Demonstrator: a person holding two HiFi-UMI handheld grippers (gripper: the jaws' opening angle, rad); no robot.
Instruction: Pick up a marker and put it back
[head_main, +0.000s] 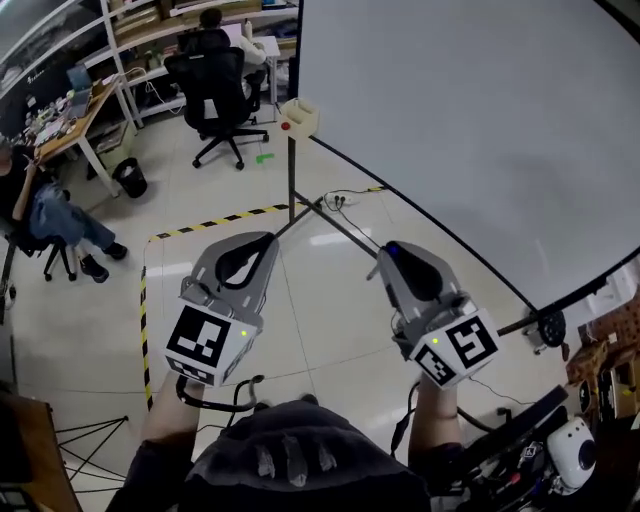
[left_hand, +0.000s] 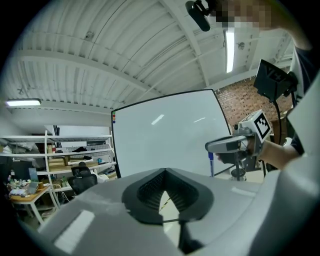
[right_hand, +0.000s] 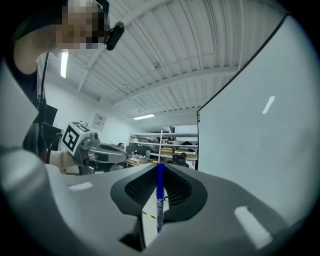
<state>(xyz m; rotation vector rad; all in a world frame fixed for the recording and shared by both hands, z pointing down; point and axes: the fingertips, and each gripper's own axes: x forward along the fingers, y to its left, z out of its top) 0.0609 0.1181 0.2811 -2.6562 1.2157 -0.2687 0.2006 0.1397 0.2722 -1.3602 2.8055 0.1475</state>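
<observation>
So right now both hand-held grippers are out in front of the person, pointing level, side by side over the pale tiled floor (head_main: 330, 330).

The right gripper (head_main: 390, 248) is clamped on a slim blue marker pen (right_hand: 160, 200). In the right gripper view the marker stands upright between the two jaws, pinched near its top, with the printed barrel hanging down below the grip. From the head view you only catch the blue end (head_main: 392, 247) poking out at the jaw tips. The left gripper view shows the same marker from the side, dangling under the right gripper (left_hand: 235, 145).

The left gripper (head_main: 270, 238) is closed with nothing in it. Its own view shows the jaw tips meeting at a point, with only floor visible through the gap behind them.

The big white whiteboard (head_main: 480, 130) with a thin black frame fills the right side of the head view. The marker is near it but isn't touching it. The left gripper is well apart from the board.

Background stuff: a strip of yellow-and-black hazard tape (head_main: 215, 222) on the floor, a black office chair (head_main: 215, 95) with someone sitting in it, and another seated person (head_main: 45, 215) at the left edge.
</observation>
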